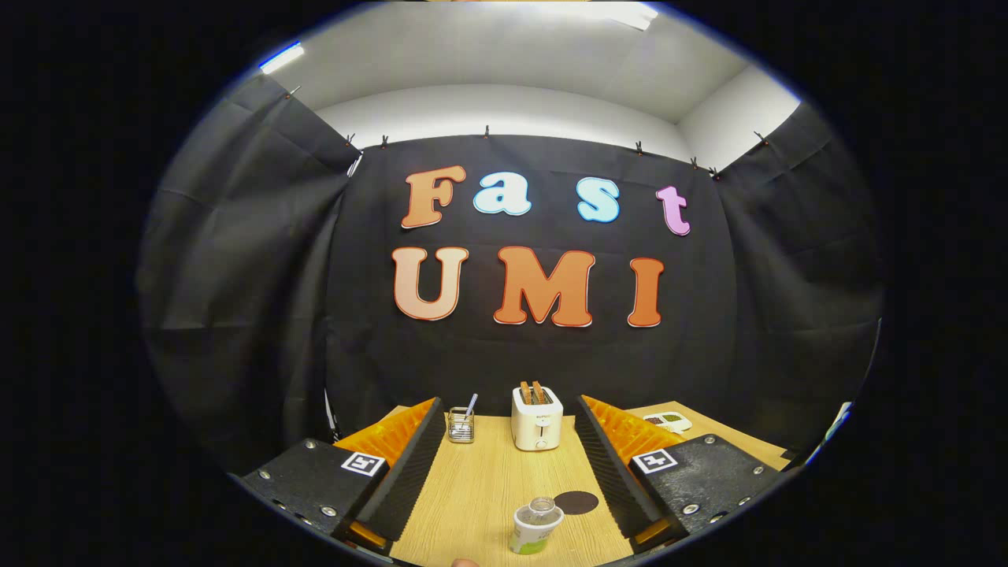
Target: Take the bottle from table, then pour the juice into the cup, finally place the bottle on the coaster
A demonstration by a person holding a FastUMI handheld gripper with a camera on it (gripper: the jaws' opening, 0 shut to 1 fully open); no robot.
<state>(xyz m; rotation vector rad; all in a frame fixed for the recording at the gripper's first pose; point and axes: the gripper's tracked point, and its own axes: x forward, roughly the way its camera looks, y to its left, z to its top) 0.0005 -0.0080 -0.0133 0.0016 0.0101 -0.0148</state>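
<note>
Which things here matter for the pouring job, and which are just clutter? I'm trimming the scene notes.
For the job:
bottle
cup
coaster
gripper, open, all three between its fingers

Lying about:
toaster
wire holder
white device

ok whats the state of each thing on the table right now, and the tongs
tongs: open, holding nothing
bottle: upright, cap off, between the fingers
cup: upright, beside the bottle; contents hidden
coaster: bare, flat
toaster: two slices sticking up
wire holder: upright, a utensil in it
</note>
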